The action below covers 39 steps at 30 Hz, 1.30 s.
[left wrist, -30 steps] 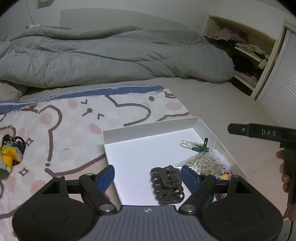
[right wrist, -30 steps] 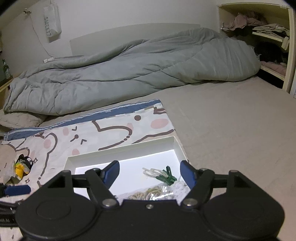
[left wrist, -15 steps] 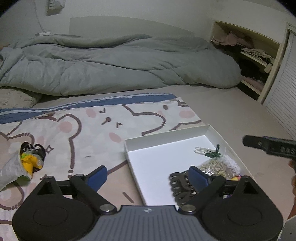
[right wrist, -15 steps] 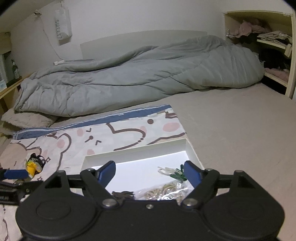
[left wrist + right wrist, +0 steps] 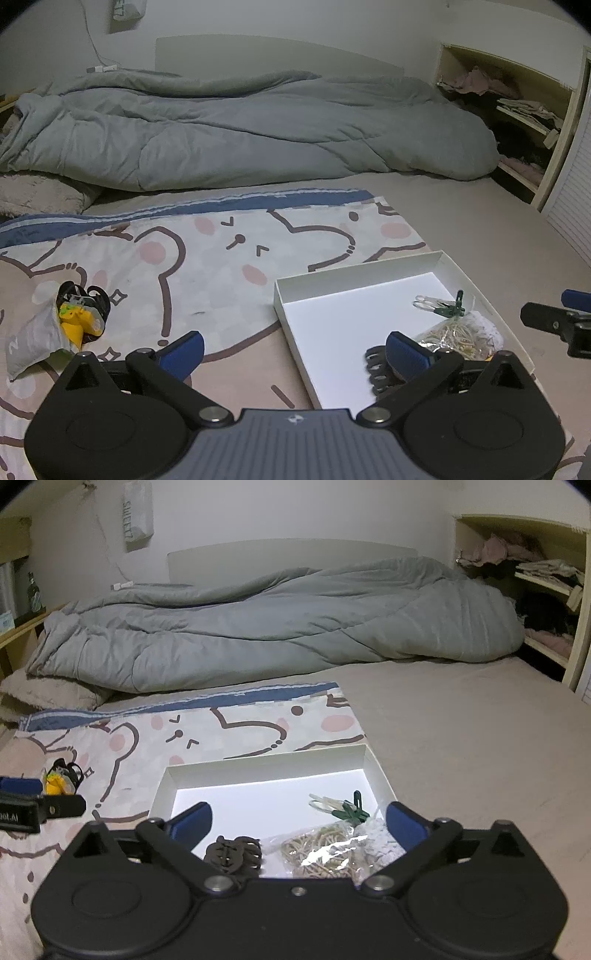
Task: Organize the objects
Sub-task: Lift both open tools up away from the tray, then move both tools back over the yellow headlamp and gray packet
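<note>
Now both claws stood released, jaws opening, nothing between them.
The left claw (image 5: 293, 345) had the hair clip (image 5: 380, 373) lying in the white box (image 5: 332, 273) by its right finger; the right claw (image 5: 297, 819) looked over the same box. Left of the left claw, the yellow item (image 5: 75, 323) on the blanket (image 5: 221, 266) seemed next: approach low and centre the jaws before clenching.

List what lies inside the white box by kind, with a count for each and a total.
Dark claw hair clip: 1
Clear bag of rubber bands: 1
Green clothespin: 1
Clear clothespin: 1
Total in the white box: 4

A coloured scrap at the near corner in the left wrist view is too hidden to count.
</note>
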Each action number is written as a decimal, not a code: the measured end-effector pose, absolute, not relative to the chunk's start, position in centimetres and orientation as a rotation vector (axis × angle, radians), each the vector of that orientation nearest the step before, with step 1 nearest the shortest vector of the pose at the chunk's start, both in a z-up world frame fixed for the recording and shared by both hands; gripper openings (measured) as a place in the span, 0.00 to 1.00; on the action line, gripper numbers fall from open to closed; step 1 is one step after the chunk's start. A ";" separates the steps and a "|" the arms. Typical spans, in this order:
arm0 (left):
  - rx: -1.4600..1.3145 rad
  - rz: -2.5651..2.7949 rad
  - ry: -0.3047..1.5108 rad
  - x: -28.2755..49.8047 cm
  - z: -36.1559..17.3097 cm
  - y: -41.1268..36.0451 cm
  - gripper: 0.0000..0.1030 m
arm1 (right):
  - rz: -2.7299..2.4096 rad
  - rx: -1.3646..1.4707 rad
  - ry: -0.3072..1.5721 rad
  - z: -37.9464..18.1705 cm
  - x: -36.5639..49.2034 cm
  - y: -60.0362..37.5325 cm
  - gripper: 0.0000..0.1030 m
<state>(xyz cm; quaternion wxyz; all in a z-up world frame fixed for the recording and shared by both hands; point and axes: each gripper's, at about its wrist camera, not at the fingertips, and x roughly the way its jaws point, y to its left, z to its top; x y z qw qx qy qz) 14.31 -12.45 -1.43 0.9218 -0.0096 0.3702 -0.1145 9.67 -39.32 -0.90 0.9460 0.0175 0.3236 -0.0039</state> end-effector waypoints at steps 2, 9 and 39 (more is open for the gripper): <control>-0.018 -0.231 0.756 14.3 -1.5 -12.4 1.00 | -0.006 0.025 0.654 -1.0 9.6 -39.1 1.00; -0.015 -0.222 0.757 14.4 -1.7 -12.0 1.00 | 0.003 0.025 0.664 -1.1 9.8 -38.8 1.00; -0.085 -0.036 0.751 13.6 -0.5 -0.5 1.00 | 0.176 0.001 0.669 -1.3 13.7 -28.1 1.00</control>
